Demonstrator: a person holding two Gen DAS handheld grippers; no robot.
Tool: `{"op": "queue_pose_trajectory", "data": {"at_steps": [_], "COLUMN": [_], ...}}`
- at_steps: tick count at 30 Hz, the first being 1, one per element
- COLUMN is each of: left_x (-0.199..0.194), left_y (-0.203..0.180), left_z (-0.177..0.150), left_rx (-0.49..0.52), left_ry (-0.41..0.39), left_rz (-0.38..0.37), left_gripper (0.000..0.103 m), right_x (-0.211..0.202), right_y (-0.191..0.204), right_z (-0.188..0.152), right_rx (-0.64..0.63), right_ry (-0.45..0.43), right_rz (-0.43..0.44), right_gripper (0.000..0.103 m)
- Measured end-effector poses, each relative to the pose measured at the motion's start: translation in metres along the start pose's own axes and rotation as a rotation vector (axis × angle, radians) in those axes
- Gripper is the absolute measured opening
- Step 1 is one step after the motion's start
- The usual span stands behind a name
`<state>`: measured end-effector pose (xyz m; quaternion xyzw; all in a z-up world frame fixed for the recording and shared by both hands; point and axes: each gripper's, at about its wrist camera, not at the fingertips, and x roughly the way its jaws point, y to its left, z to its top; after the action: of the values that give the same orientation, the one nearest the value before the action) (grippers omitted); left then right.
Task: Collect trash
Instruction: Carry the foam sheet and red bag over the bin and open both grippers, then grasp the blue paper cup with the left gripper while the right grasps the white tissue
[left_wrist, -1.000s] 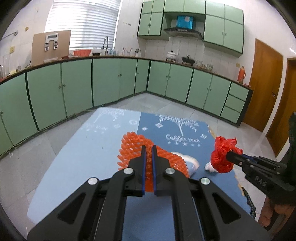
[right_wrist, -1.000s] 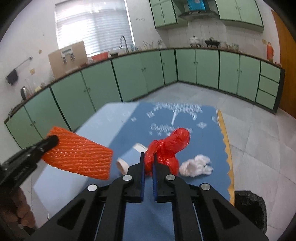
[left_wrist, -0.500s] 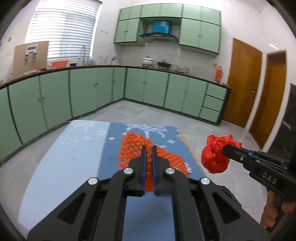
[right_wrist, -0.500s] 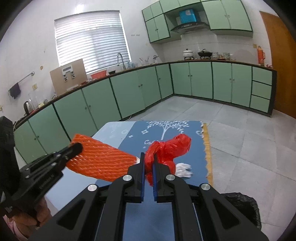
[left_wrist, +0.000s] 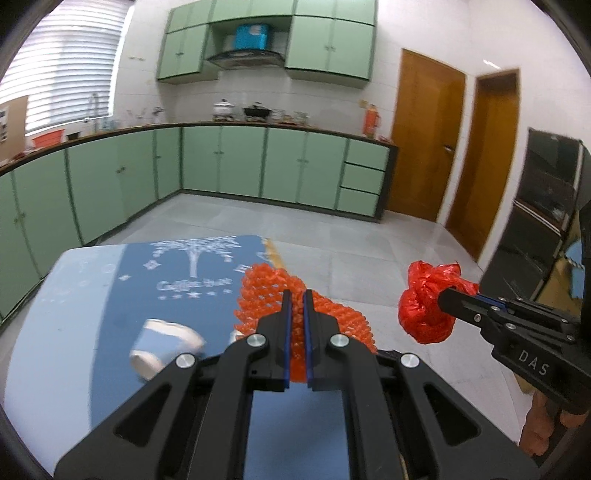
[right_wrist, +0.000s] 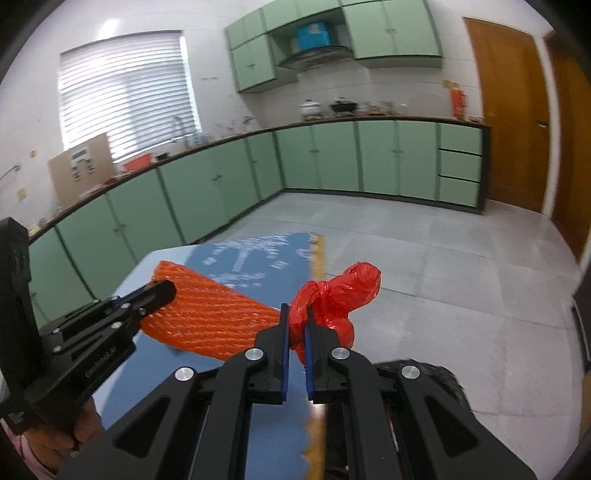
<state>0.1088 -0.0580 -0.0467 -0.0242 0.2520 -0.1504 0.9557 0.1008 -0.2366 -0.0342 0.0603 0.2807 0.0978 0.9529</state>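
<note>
Since both pieces of trash look light and soft, a pinch on any bunched part should hold them, though the thin plastic could slip. The left tool (left_wrist: 296, 295) is clamped narrow on the orange foam net (left_wrist: 271, 291), held in the air above the edge of the blue tabletop (left_wrist: 110, 306), where a paper cup (left_wrist: 166, 345) lies on its side. The right tool (right_wrist: 295, 314) is closed on the knotted red plastic bag (right_wrist: 340, 295), held above the floor near a dark bin (right_wrist: 439, 376).

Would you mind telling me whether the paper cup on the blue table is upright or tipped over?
Tipped over. In the left wrist view the paper cup lies on its side on the table, base toward the camera.
</note>
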Motion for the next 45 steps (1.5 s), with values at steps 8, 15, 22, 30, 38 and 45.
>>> {"op": "queue_pose_trajectory", "data": {"at_steps": [8, 15, 22, 30, 38, 45], "left_x": [0.039, 0.08, 0.122, 0.141, 0.125, 0.093], "left_y": [-0.05, -0.08, -0.101, -0.105, -0.085, -0.045], "left_z": [-0.018, -0.035, -0.058, -0.066, -0.054, -0.035], "left_rx": [0.078, 0.112, 0.134, 0.154, 0.109, 0.055], "left_ry": [0.063, 0.14, 0.266, 0.346, 0.315, 0.228], "left_rz": [-0.089, -0.134, -0.177, -0.198, -0.184, -0.092], "left_gripper": [0.004, 0.004, 0.005, 0.024, 0.04, 0.053], "right_x": [-0.002, 0.002, 0.016, 0.028, 0.024, 0.012], "right_y": [-0.055, -0.101, -0.135, -0.156, -0.154, -0.13], "right_z": [-0.028, -0.055, -0.086, -0.109, -0.102, -0.077], "right_rx": [0.072, 0.144, 0.2, 0.239, 0.235, 0.201], "right_ry": [0.045, 0.096, 0.17, 0.242, 0.222, 0.134], "right_rz": [-0.119, -0.183, -0.223, -0.25, -0.268, -0.283], "right_gripper": [0.007, 0.007, 0.007, 0.014, 0.054, 0.088]}}
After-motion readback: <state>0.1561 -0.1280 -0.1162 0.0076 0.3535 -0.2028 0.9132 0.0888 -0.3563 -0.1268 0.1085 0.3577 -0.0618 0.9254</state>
